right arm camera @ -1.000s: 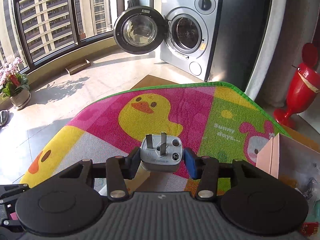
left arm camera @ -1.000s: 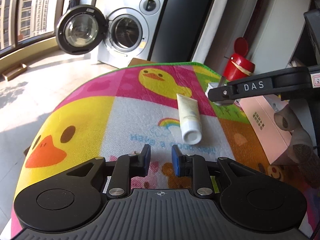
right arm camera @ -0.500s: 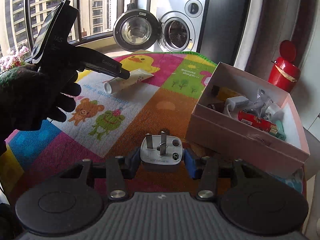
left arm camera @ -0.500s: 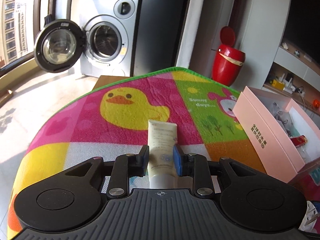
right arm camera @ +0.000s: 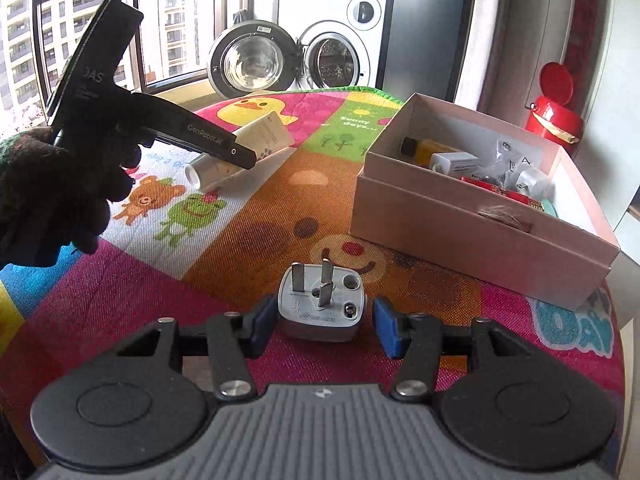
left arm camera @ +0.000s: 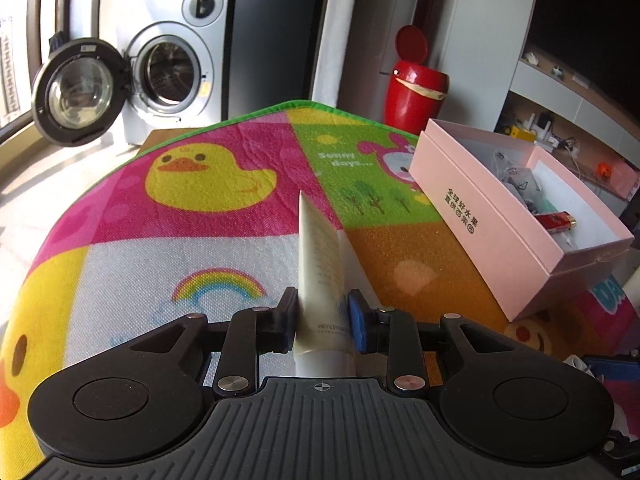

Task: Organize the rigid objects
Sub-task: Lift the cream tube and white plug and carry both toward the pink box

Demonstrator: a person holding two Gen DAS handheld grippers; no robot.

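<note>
A cream tube (left arm camera: 320, 248) stands on its edge between the blue pads of my left gripper (left arm camera: 323, 322), whose jaws are closing and press on both its sides. In the right wrist view the same tube (right arm camera: 256, 136) hangs tilted just over the cartoon mat (right arm camera: 248, 248), cap end low, in the left gripper (right arm camera: 240, 156). A grey three-pin plug (right arm camera: 320, 304) lies on the mat between the pads of my right gripper (right arm camera: 320, 326). Those jaws are opening, with a gap on each side of the plug.
An open pink box (right arm camera: 460, 220) holds a yellow bottle, a white charger, a red lighter and other small items; it also shows as the pink box (left arm camera: 472, 216) at the right. A gloved hand (right arm camera: 52, 192) holds the left gripper. Beyond the mat stand a red bin (left arm camera: 414, 92) and a washing machine (left arm camera: 168, 68), door open.
My left gripper came over the tube, closed around it and turned it onto its edge. My right gripper swung toward the box, lowered the plug onto the mat and parted its jaws from it.
</note>
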